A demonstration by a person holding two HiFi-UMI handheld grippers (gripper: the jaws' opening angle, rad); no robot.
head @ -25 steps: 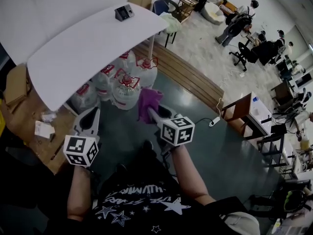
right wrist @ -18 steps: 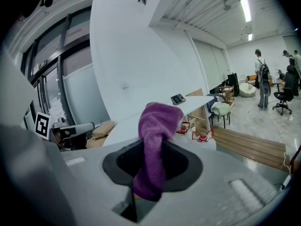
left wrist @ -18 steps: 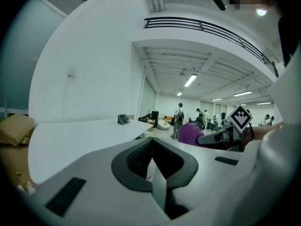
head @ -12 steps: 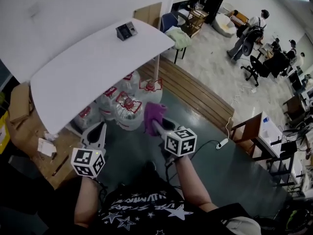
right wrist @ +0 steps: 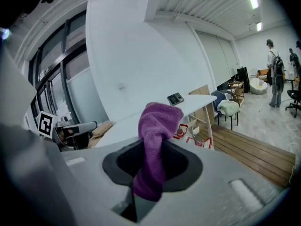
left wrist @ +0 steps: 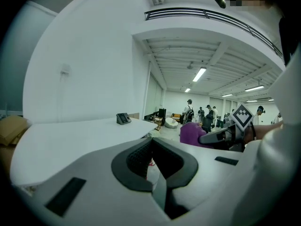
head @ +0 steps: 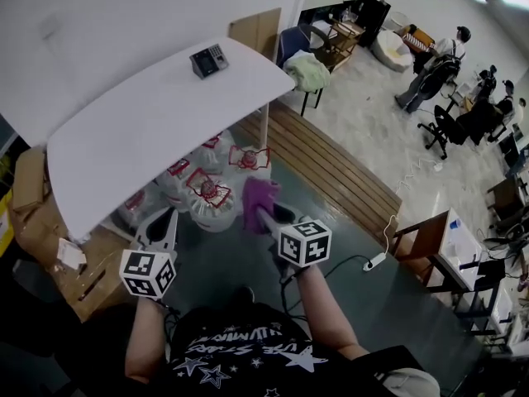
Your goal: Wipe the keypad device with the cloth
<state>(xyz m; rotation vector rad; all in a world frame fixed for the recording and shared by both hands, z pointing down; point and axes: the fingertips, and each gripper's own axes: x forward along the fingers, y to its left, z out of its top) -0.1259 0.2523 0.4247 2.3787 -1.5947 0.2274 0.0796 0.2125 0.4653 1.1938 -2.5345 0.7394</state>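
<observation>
The keypad device (head: 208,59) is a small dark box near the far edge of the white table (head: 140,131). It also shows small in the left gripper view as the keypad device (left wrist: 123,118) and in the right gripper view as the keypad device (right wrist: 176,98). My right gripper (head: 258,209) is shut on a purple cloth (head: 258,195), held over the floor short of the table. In its own view the cloth (right wrist: 155,135) stands up between the jaws. My left gripper (head: 163,222) is shut and empty, low beside the table's near edge.
Several water jugs (head: 211,190) stand under the table. A chair with a green cloth (head: 307,71) is beyond its right end. A cardboard box (head: 25,180) is at left, a wooden strip of floor (head: 331,164) and a small desk (head: 438,238) at right. People (head: 434,69) stand far back.
The table and keypad device sit lower and closer in the head view than a second ago. Both grippers keep their places in the frame, the right one still holding the cloth.
</observation>
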